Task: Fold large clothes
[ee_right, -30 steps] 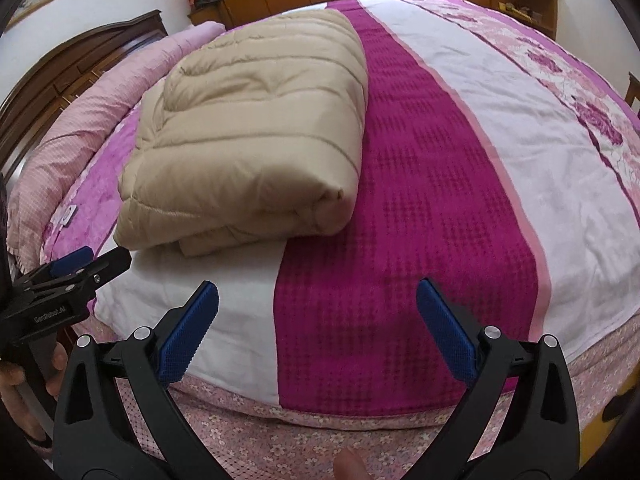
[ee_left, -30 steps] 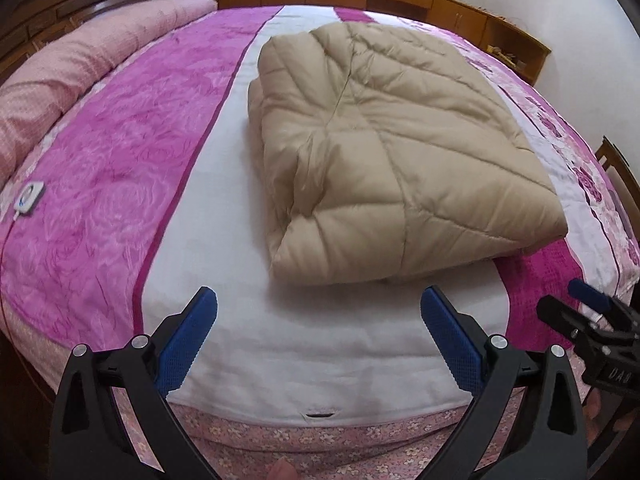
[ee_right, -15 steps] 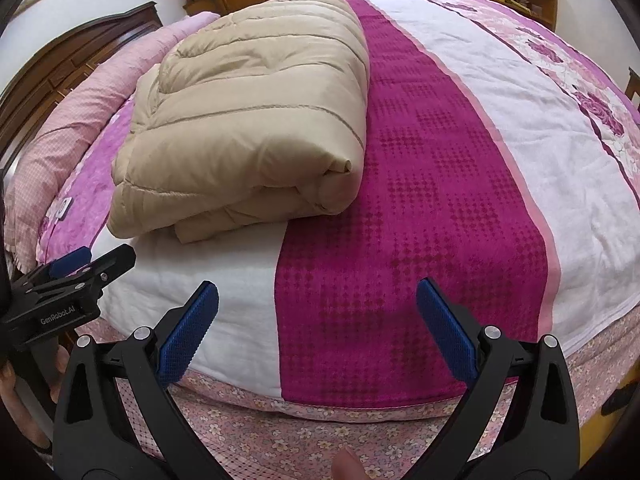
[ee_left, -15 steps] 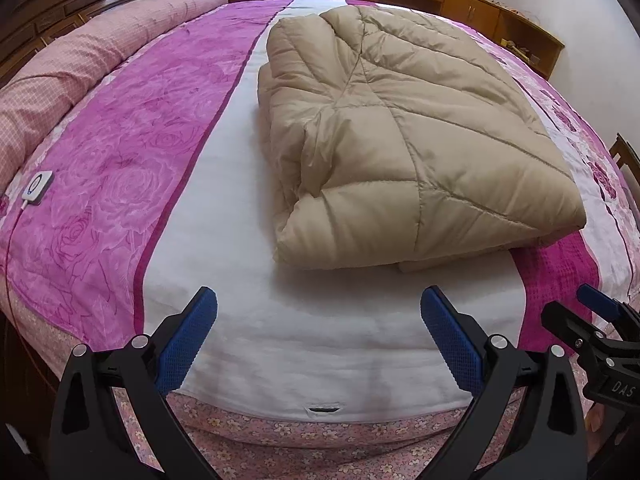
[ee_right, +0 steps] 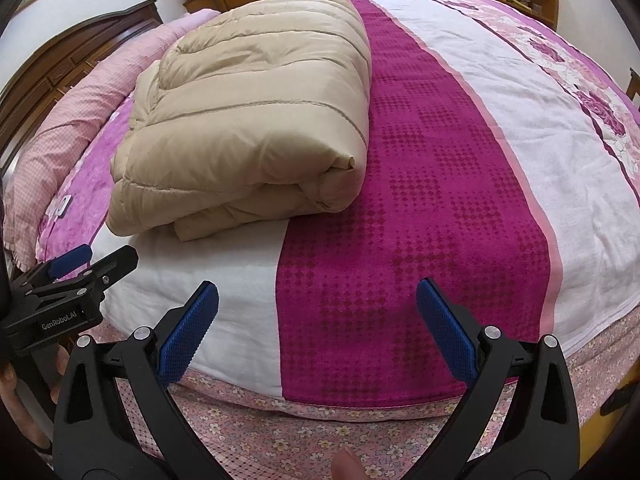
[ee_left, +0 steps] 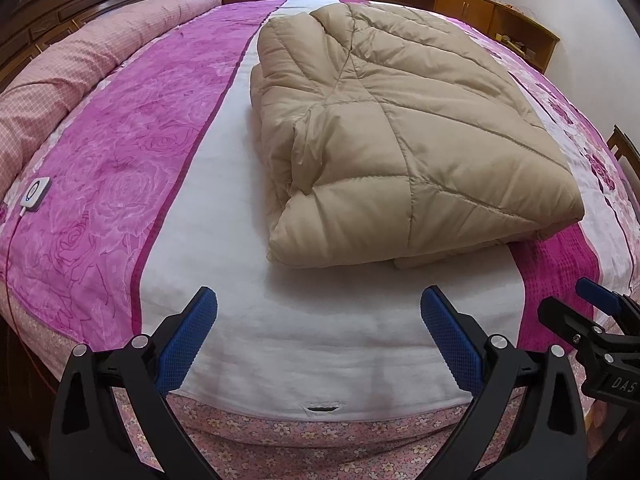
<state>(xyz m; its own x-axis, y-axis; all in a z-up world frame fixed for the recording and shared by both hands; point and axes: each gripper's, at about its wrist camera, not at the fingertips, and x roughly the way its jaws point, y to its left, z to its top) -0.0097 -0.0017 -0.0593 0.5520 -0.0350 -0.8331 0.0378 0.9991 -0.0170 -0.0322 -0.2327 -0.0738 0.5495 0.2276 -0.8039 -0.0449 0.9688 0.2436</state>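
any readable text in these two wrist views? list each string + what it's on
"GenRobot.AI": white lettering on the black body of the left tongs, seen in the right wrist view.
"DAS": white lettering, cut off by the frame edge, on the black body of the right tongs, seen in the left wrist view.
Small white square controller on the pink rose-print bedspread: only a ring symbol, no legible text.
Folded beige quilted down coat: no label visible.

- I see the beige padded coat point(ee_left: 400, 136) as quilted cloth with a slight satin sheen, its seams stitched.
- The bedspread point(ee_left: 224, 216) looks like soft matt cloth; its magenta band point(ee_right: 416, 184) is nubbly woven.
- My left gripper point(ee_left: 318, 332) and right gripper point(ee_right: 318, 328) look matt black plastic, with blue textured pads point(ee_right: 188, 336) and shiny metal screws.
- The headboard point(ee_left: 80, 4) is glossy dark wood.
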